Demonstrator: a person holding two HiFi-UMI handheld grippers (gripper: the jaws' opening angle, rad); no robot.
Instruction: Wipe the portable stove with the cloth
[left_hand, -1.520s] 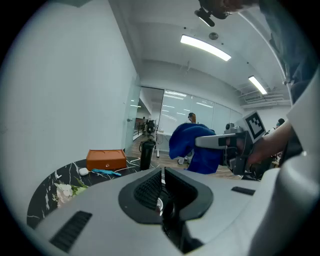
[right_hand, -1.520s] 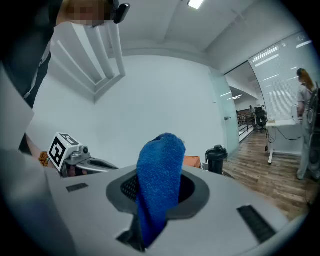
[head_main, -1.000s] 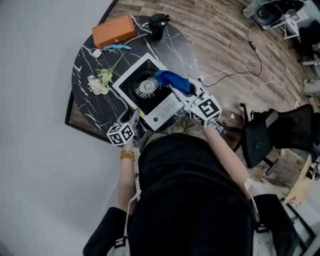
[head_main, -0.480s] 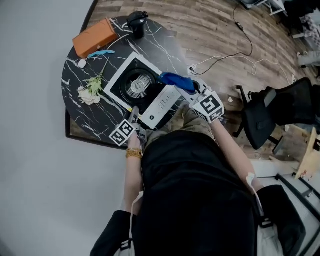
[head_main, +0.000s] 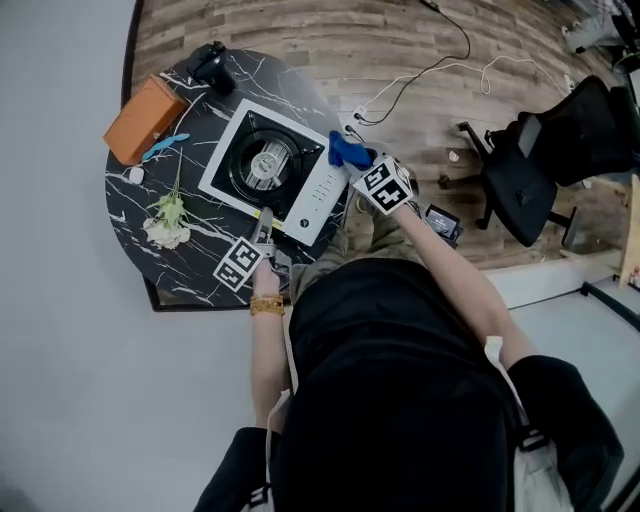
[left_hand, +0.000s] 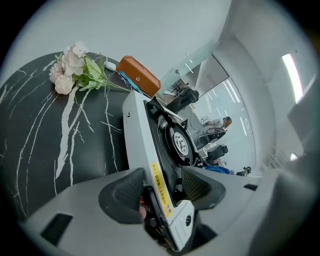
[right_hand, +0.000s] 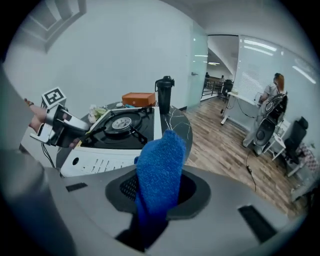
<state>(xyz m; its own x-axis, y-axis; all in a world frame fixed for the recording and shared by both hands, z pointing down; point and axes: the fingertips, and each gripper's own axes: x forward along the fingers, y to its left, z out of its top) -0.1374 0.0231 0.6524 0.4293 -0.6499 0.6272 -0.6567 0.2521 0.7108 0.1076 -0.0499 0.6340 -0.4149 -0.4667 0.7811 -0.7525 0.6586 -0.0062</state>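
The left gripper (head_main: 264, 222) stands with its jaws wide, having just been opening, and the near front corner of the stove (head_main: 265, 165) lies loose between them. The right gripper (head_main: 358, 163) is clamped on the blue cloth (head_main: 346, 150), which sticks up out of its jaws just beside the stove's right end, over the rim of the black table (head_main: 190, 270); whether cloth and stove touch I cannot tell
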